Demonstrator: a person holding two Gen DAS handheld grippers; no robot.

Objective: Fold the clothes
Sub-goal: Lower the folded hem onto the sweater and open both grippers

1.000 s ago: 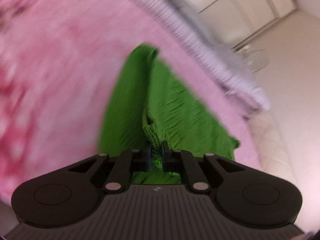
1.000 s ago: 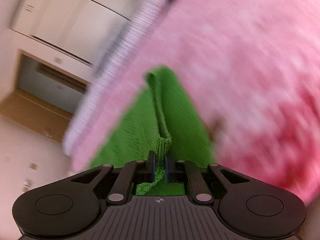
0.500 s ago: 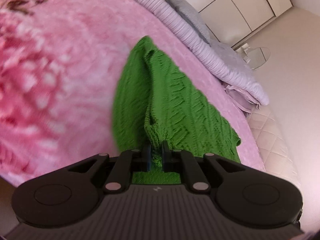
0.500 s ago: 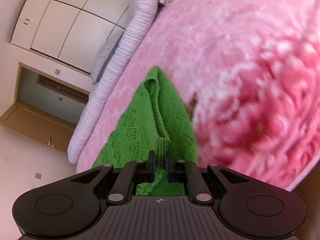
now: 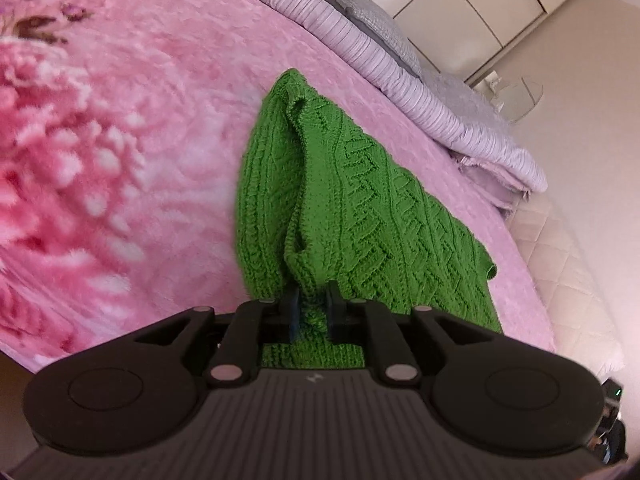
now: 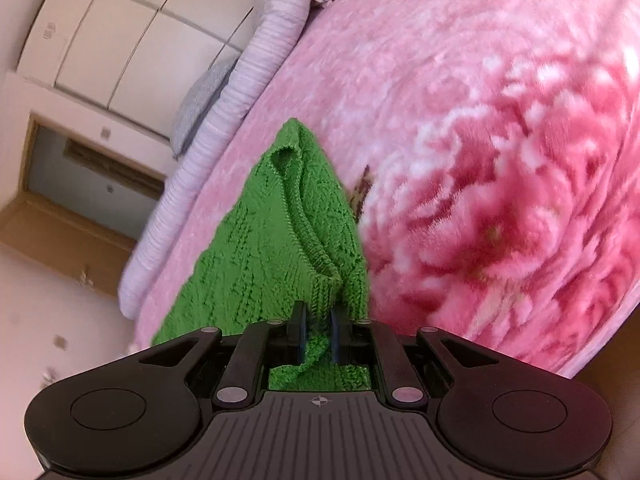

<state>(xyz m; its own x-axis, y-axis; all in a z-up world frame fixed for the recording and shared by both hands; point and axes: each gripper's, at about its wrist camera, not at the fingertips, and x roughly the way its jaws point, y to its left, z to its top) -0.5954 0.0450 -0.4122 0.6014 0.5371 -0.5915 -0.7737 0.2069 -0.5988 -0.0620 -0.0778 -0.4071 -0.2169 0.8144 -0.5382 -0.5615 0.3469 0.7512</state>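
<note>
Nearest, knit of the green sweater (image 5: 360,208) sits between the pads of the left gripper (image 5: 311,312), whose narrow jaws are opening. The right gripper (image 6: 318,332) likewise has a ribbed fold of the sweater (image 6: 272,248) between its narrow, opening jaws, with a little slack at one pad. From each pinch the sweater runs straight ahead, long axis in line with the fingers, lying on the pink blanket (image 5: 120,140) and tapering toward the lilac pillows (image 5: 400,80). Both hands sit equally close, at its near edge
</note>
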